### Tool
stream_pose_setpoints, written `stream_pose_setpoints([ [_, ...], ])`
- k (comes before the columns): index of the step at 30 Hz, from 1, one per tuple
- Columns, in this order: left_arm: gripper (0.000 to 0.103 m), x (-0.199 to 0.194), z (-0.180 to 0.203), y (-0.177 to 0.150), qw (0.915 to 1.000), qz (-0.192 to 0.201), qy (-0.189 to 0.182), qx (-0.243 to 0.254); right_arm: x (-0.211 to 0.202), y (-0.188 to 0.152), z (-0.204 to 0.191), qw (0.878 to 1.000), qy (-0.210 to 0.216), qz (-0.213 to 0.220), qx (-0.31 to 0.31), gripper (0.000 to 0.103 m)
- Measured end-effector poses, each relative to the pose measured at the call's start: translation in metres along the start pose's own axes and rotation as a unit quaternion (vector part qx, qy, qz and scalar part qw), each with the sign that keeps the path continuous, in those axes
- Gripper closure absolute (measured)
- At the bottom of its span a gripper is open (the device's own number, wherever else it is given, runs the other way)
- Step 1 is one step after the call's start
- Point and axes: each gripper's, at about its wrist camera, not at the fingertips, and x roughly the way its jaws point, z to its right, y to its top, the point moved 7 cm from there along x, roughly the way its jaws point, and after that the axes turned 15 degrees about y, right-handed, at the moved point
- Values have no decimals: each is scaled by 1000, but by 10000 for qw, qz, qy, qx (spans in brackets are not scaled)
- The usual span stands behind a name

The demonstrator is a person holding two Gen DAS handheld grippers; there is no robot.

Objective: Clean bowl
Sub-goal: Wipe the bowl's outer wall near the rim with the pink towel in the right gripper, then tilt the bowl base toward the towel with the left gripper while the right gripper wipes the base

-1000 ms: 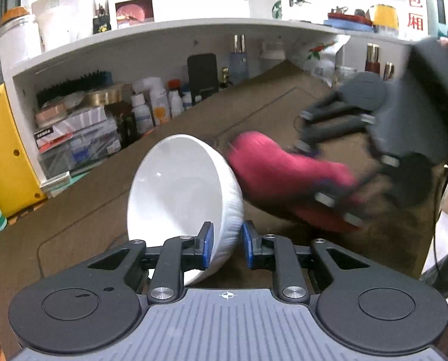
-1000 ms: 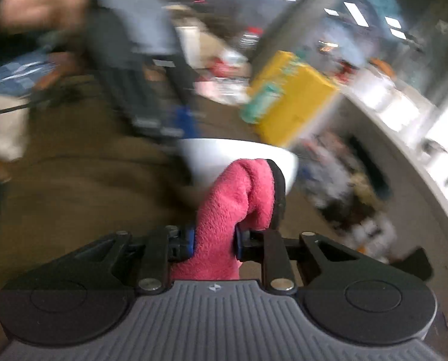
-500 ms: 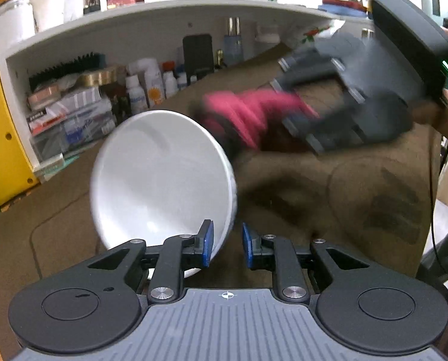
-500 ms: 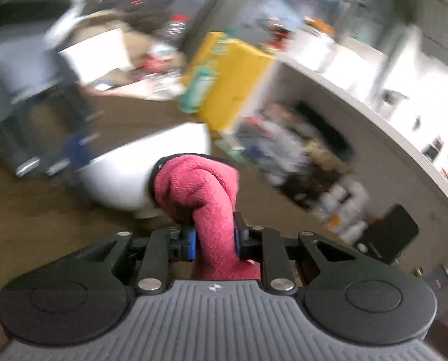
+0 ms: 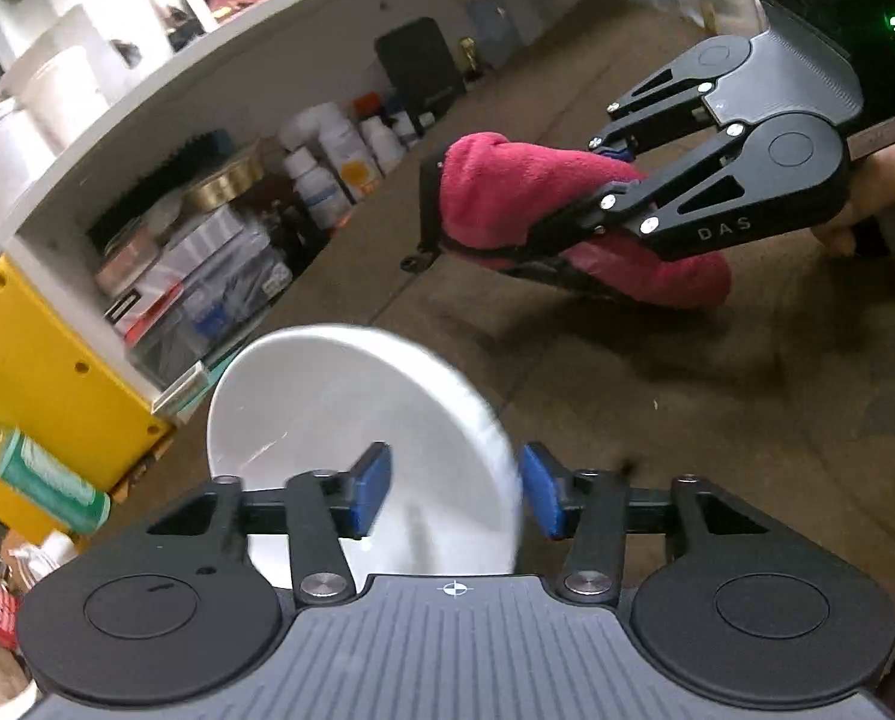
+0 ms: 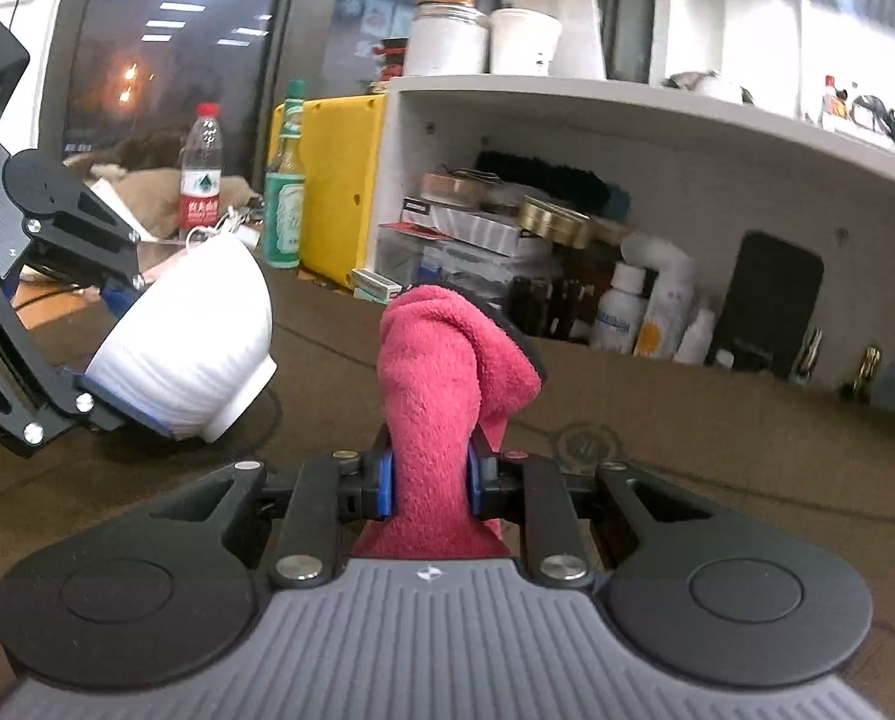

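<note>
The right tool is clamped on a folded pink cloth, its blue pads pressing the fabric from both sides so that the cloth stands up ahead of the fingers. Seen from the left wrist, the cloth hangs in the air above the brown desk, well apart from the white bowl.

The left tool is closed on the wall of the white bowl: one blue pad sits inside, the other outside against the rim. From the right wrist view the bowl is lifted clear of the desk and tilted, its foot pointing toward the cloth and its mouth turned away toward the left tool.

The step in hand looks like a pause in the wiping, with cloth and bowl held apart. The next move probably calls for turning the bowl's mouth toward the cloth, or bringing the cloth round to the rim, and then pressing the fabric into the interior while the left tool keeps the thin wall from slipping.

As for contents, the bowl's interior shows only a smooth white surface with a glint of light; no food or liquid can be seen in it. Beyond the bowl, an open shelf holds bottles, tins and boxes.
</note>
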Motion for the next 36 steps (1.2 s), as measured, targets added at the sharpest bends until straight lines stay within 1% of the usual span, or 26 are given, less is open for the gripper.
stream_pose_setpoints([
  [1, 83, -1, 1, 3, 10000, 9, 13, 18, 0, -1, 0, 10000, 14, 13, 20, 79],
  [2, 83, -2, -1, 5, 9999, 63, 157, -25, -1, -1, 0, 10000, 29, 36, 32, 78],
  [3, 84, -1, -3, 6, 9997, 89, 129, -175, -2, 0, -1, 10000, 47, 79, 30, 78],
  [5, 87, 0, -3, 8, 9996, 154, 69, -230, -3, -1, 0, 9999, 90, 79, 72, 78],
  [6, 88, 0, -1, 11, 9991, 210, -135, -336, -3, -1, 0, 9999, 103, 38, 109, 78],
  [7, 89, 0, 0, 14, 9987, 219, -227, -400, -3, -2, 0, 9997, 153, -9, 191, 78],
  [9, 89, -2, -5, 22, 9948, 342, -599, -744, -9, -5, 6, 9980, 369, -65, 516, 78],
  [10, 89, -3, -7, 26, 9922, 420, -758, -892, -12, -6, 9, 9968, 460, -82, 653, 78],
  [12, 86, 1, -21, 32, 9822, 481, -1213, -1349, -22, -8, 16, 9934, 619, -21, 964, 78],
  [14, 86, 6, -29, 33, 9791, 464, -1262, -1525, -29, -7, 18, 9923, 653, 25, 1055, 76],
  [16, 88, 22, -51, 28, 9609, 338, -1662, -2188, -35, -7, 18, 9916, 678, 61, 1097, 76],
  [17, 88, 30, -61, 22, 9482, 315, -1827, -2581, -36, -6, 18, 9914, 686, 73, 1109, 76],
  [19, 88, 35, -70, 15, 9363, 320, -2004, -2866, -33, -5, 12, 9913, 752, 51, 1078, 75],
  [20, 88, 36, -78, 9, 9291, 358, -2052, -3056, -29, -3, 7, 9910, 831, 23, 1048, 75],
  [21, 88, 37, -84, 3, 9243, 368, -2059, -3194, -24, -1, 2, 9908, 907, -17, 999, 75],
  [24, 90, 38, -102, -13, 9082, 399, -2079, -3610, -3, 6, -22, 9934, 981, -348, 488, 76],
  [25, 91, 40, -110, -24, 8950, 423, -2157, -3882, 5, 9, -29, 9935, 989, -477, 304, 76],
  [27, 91, 41, -117, -31, 8847, 457, -2197, -4085, 18, 10, -40, 9934, 887, -731, -56, 76],
  [28, 91, 42, -126, -38, 8748, 494, -2217, -4279, 24, 11, -45, 9928, 805, -847, -248, 76],
  [30, 92, 45, -133, -44, 8648, 495, -2225, -4474, 38, 15, -60, 9887, 613, -1116, -786, 77],
  [31, 92, 47, -137, -46, 8613, 489, -2211, -4549, 46, 19, -68, 9854, 558, -1207, -1062, 77],
  [32, 93, 48, -137, -47, 8611, 483, -2198, -4559, 57, 26, -78, 9805, 560, -1287, -1374, 78],
  [33, 93, 48, -138, -47, 8605, 487, -2215, -4563, 65, 30, -82, 9780, 578, -1304, -1524, 78],
  [36, 93, 47, -140, -46, 8578, 541, -2263, -4584, 84, 33, -89, 9715, 656, -1377, -1812, 80],
])
